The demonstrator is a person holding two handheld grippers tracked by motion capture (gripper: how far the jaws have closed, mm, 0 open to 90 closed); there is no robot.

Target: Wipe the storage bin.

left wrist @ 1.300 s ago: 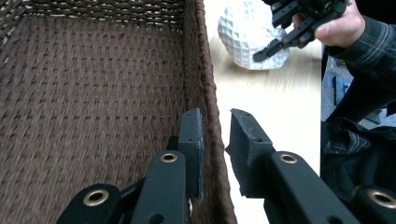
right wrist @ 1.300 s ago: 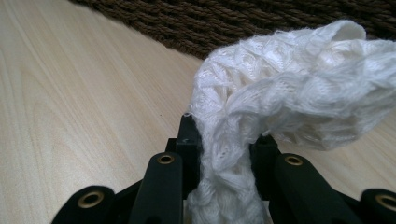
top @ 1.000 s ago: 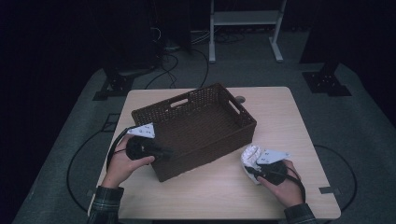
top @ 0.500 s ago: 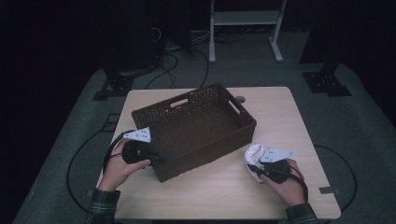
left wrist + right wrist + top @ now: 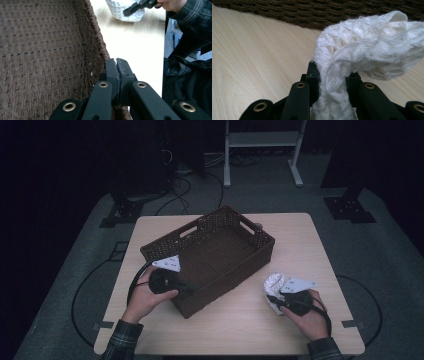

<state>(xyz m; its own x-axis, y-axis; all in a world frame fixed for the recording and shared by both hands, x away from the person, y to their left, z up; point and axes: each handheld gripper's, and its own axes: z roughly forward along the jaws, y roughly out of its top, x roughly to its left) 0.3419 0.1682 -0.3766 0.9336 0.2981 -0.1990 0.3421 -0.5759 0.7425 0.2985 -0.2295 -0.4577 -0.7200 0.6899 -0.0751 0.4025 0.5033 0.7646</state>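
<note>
The left gripper [image 5: 117, 65] is hiding part of the basket [image 5: 45, 57] wall, while the picture's top edge is cutting off the blurred white cloth [image 5: 123, 10].

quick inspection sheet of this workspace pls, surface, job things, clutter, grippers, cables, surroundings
surface: light wooden table, bare apart from the job's things.
job's things: brown woven basket set at an angle mid-table, nothing inside; white knitted cloth on the table near its right end.
clutter: small round object behind the basket, too small to tell.
grippers: left gripper shut on the basket's near rim, jaws have just been closing; right gripper shut on the white knitted cloth.
cables: black cable loops from the left gripper; loose cables on the floor behind.
surroundings: dark room, grey floor mat, white frame legs at the back.
</note>
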